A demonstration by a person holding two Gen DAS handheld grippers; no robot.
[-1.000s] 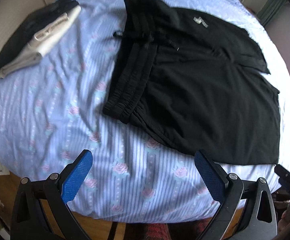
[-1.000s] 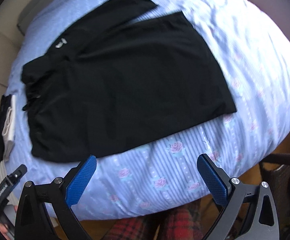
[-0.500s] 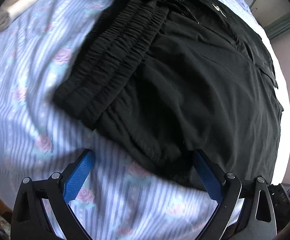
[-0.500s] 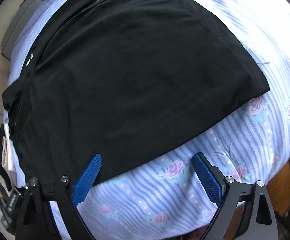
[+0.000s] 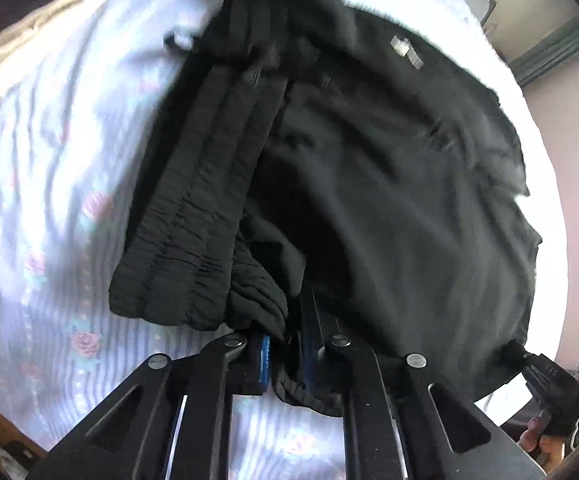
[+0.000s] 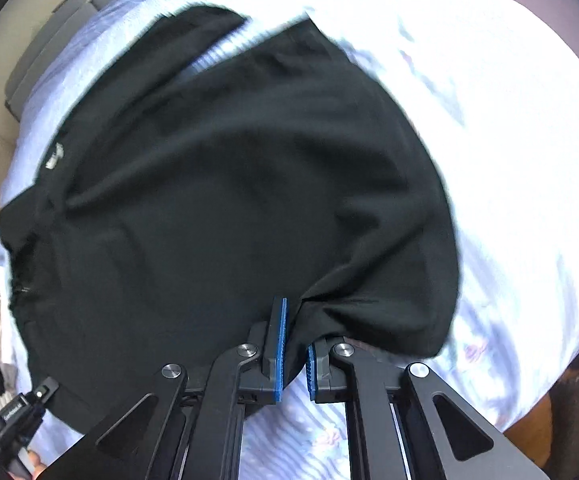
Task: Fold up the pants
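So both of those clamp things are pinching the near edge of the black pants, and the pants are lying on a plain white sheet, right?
Not quite: the sheet is pale blue striped with pink roses, as the left wrist view shows. The rest holds: the left gripper and right gripper are both shut on the black pants.

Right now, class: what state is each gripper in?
Left gripper: shut on the black pants, near the waistband.
Right gripper: shut on the black pants' near edge.

The pants (image 5: 389, 200) are plain black with a small silver-grey logo (image 5: 405, 52), the bedsheet (image 5: 49, 208) is pale blue with thin stripes and pink roses, and both tongs are black with blue pads (image 6: 280, 344).
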